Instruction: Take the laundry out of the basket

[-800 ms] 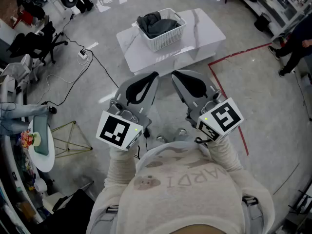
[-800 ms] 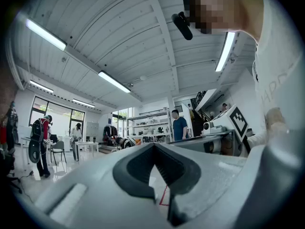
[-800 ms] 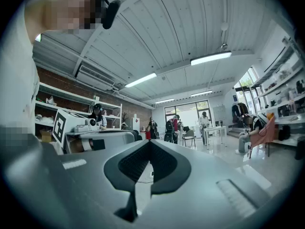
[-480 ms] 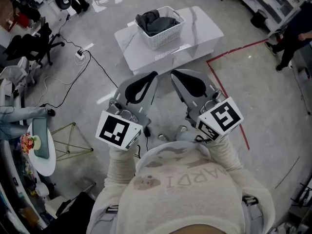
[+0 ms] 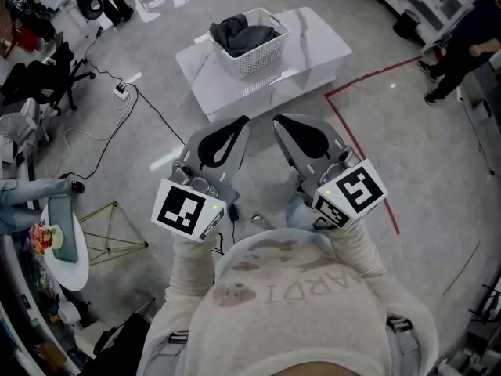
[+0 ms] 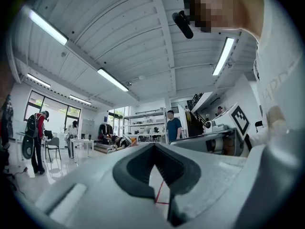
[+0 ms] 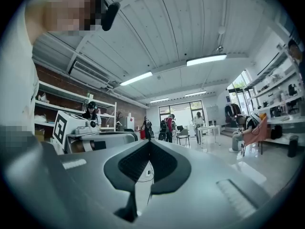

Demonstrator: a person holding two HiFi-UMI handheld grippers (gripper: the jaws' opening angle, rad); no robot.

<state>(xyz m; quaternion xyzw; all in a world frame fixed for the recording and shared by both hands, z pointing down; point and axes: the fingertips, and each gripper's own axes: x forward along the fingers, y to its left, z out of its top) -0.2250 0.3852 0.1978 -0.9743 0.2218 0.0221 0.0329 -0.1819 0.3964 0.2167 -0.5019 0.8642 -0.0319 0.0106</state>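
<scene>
our left gripper (image 5: 247,120) and right gripper (image 5: 275,119) both have their fingers closed tip to tip, holding and touching nothing. the white plastic lattice basket (image 5: 262,53) stands at 12 o'clock, well apart from them, on a low white table (image 5: 317,45). its long axis runs 8 to 2 o'clock, mouth up, with dark grey laundry (image 5: 239,31) inside.

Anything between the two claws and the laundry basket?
Head view: only bare floor, then the white table, lies between left claw, right claw and the basket.
</scene>
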